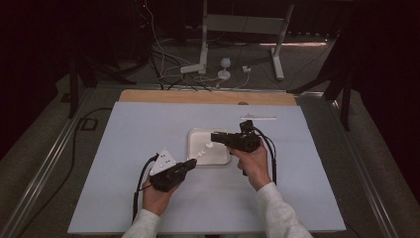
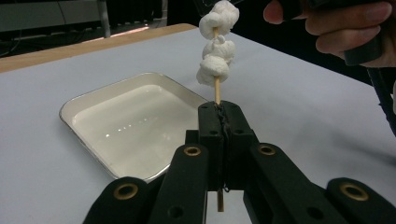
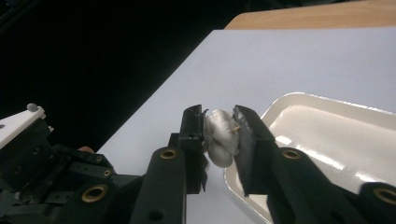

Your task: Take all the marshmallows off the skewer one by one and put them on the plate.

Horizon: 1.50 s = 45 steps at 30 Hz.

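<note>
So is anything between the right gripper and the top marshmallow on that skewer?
No. The right gripper is already clamped on the top marshmallow. The left gripper holds the skewer by its lower end, over the tray.

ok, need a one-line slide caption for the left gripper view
Left gripper clamps a thin wooden skewer threaded with white marshmallows, above a shallow white rectangular tray.

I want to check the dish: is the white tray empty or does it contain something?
Empty. The white tray shows only its bare glossy bottom; the marshmallows are on the skewer above the table, not in it.
</note>
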Motion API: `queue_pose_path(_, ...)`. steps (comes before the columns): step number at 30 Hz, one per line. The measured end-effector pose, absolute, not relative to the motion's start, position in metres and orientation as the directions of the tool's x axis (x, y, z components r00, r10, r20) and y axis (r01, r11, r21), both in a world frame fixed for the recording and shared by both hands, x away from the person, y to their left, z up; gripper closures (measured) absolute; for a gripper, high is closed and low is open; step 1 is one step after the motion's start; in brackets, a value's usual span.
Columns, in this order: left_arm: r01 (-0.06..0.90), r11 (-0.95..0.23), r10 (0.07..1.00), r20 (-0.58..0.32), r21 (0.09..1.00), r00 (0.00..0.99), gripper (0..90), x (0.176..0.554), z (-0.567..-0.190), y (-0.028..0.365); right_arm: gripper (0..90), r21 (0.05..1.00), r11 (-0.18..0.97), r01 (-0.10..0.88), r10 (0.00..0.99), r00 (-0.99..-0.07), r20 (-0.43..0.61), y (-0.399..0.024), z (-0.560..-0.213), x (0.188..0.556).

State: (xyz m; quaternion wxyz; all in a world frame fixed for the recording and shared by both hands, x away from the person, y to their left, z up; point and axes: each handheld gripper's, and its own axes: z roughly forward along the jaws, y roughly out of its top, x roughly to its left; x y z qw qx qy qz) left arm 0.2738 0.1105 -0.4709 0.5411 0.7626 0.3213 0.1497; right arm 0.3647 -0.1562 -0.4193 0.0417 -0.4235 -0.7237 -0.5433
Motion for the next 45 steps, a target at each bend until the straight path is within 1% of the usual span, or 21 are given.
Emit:
queue_pose_path(3, 0.328, -0.212, 0.648, -0.119, 0.921, 0.752, 90.0, 0.274, -0.471, 0.110, 77.9, 0.772, 0.042, 0.634, 0.577, -0.646, 0.500, -0.158, -0.415, 0.362)
queue_pose_path(11, 0.324, -0.219, 0.646, -0.112, 0.920, 0.755, 90.0, 0.274, -0.470, 0.111, 79.6, 0.778, 0.012, 0.629, 0.594, -0.630, 0.500, -0.158, -0.413, 0.362)
queue_pose_path(21, 0.305, -0.262, 0.651, -0.067, 0.916, 0.757, 90.0, 0.271, -0.467, 0.109, 81.8, 0.820, 0.008, 0.572, 0.665, -0.616, 0.423, -0.153, -0.410, 0.355)
queue_pose_path(26, 0.302, -0.267, 0.653, -0.059, 0.915, 0.755, 90.0, 0.271, -0.467, 0.111, 82.2, 0.828, -0.005, 0.561, 0.677, -0.608, 0.415, -0.154, -0.409, 0.356)
queue_pose_path(27, 0.310, -0.314, 0.665, -0.025, 0.897, 0.747, 90.0, 0.270, -0.469, 0.112, 82.4, 0.838, -0.016, 0.546, 0.703, -0.589, 0.397, -0.156, -0.408, 0.355)
queue_pose_path(28, 0.310, -0.314, 0.665, -0.025, 0.897, 0.747, 90.0, 0.270, -0.469, 0.112, 82.4, 0.849, -0.051, 0.527, 0.728, -0.562, 0.392, -0.163, -0.405, 0.356)
queue_pose_path(29, 0.340, -0.301, 0.675, -0.052, 0.891, 0.736, 90.0, 0.271, -0.473, 0.120, 82.2, 0.836, -0.107, 0.539, 0.710, -0.547, 0.444, -0.175, -0.403, 0.360)
queue_pose_path(30, 0.348, -0.282, 0.681, -0.068, 0.894, 0.729, 90.0, 0.273, -0.473, 0.124, 81.8, 0.827, -0.121, 0.549, 0.695, -0.548, 0.465, -0.184, -0.400, 0.363)
queue_pose_path(31, 0.348, -0.282, 0.681, -0.068, 0.894, 0.729, 90.0, 0.273, -0.473, 0.124, 81.5, 0.830, -0.110, 0.547, 0.697, -0.553, 0.457, -0.190, -0.397, 0.364)
queue_pose_path(33, 0.340, -0.239, 0.687, -0.089, 0.909, 0.721, 90.0, 0.275, -0.467, 0.127, 80.7, 0.839, -0.073, 0.539, 0.704, -0.568, 0.426, -0.195, -0.394, 0.363)
queue_pose_path(35, 0.344, -0.240, 0.693, -0.088, 0.908, 0.715, 90.0, 0.275, -0.467, 0.126, 79.9, 0.843, -0.045, 0.536, 0.711, -0.575, 0.403, -0.193, -0.395, 0.362)
queue_pose_path(39, 0.350, -0.250, 0.695, -0.085, 0.903, 0.714, 89.9, 0.275, -0.468, 0.126, 78.9, 0.834, -0.025, 0.551, 0.704, -0.583, 0.406, -0.186, -0.401, 0.366)
queue_pose_path(42, 0.364, -0.249, 0.704, -0.090, 0.898, 0.705, 89.9, 0.277, -0.470, 0.127, 77.9, 0.825, 0.021, 0.565, 0.702, -0.595, 0.390, -0.176, -0.411, 0.371)
queue_pose_path(45, 0.372, -0.245, 0.713, -0.094, 0.895, 0.695, 89.8, 0.278, -0.472, 0.129, 76.9, 0.813, 0.026, 0.582, 0.703, -0.589, 0.399, -0.171, -0.417, 0.377)
